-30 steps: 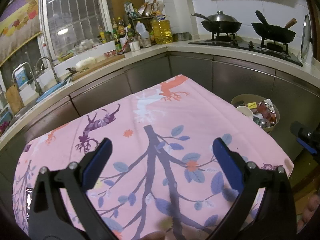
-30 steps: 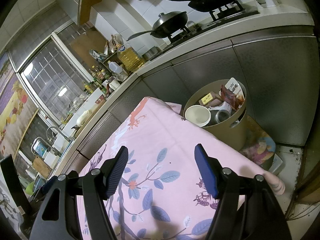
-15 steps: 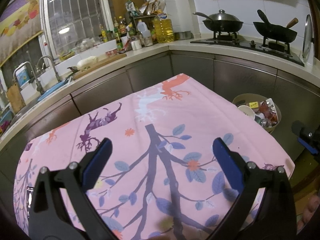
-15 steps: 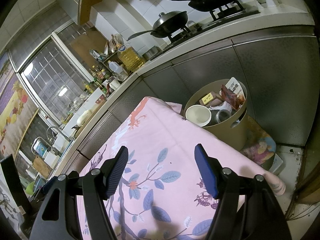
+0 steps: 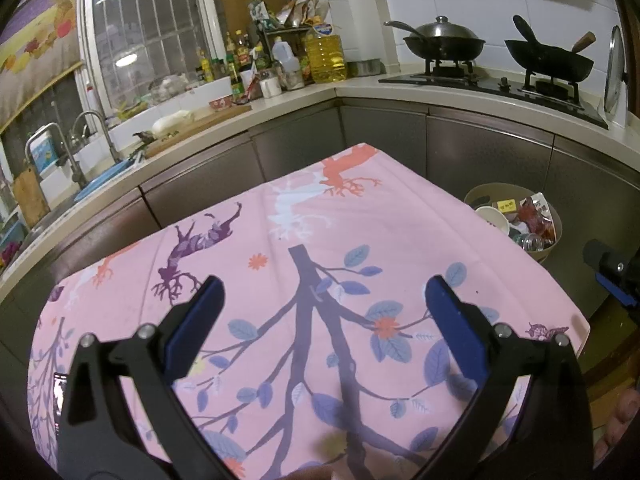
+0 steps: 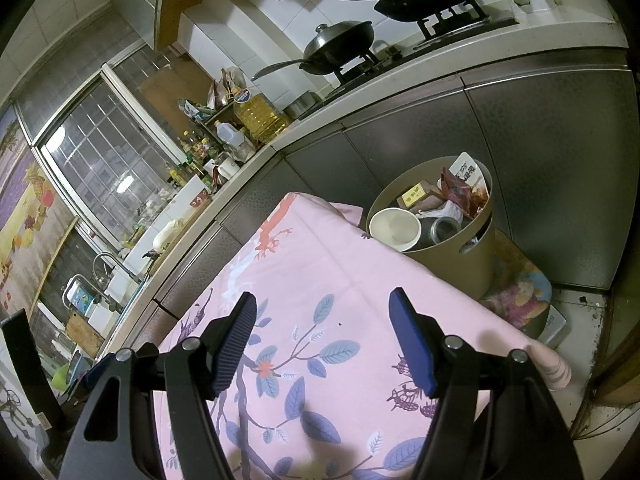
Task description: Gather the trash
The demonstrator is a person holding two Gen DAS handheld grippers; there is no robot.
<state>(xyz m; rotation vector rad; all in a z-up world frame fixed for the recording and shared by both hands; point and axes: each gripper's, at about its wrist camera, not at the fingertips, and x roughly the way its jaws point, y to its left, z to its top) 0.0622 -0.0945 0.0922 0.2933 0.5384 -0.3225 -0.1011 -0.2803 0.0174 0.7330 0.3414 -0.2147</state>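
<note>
My left wrist view looks down along its fingers over the pink tablecloth (image 5: 320,216), facing the counter corner and stove (image 5: 492,80). My right wrist view, nearer the table's right edge, faces the trash bin (image 6: 452,256). Both share cloth, bin, stove.

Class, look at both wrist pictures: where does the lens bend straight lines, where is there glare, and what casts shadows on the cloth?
Left wrist view: the countertop edge bows into a curve, corners go black, and lamp reflections glare in the window. Right wrist view: the cabinet fronts tilt and curve; a soft dark shadow falls on the pink tablecloth at the bottom edge.
</note>
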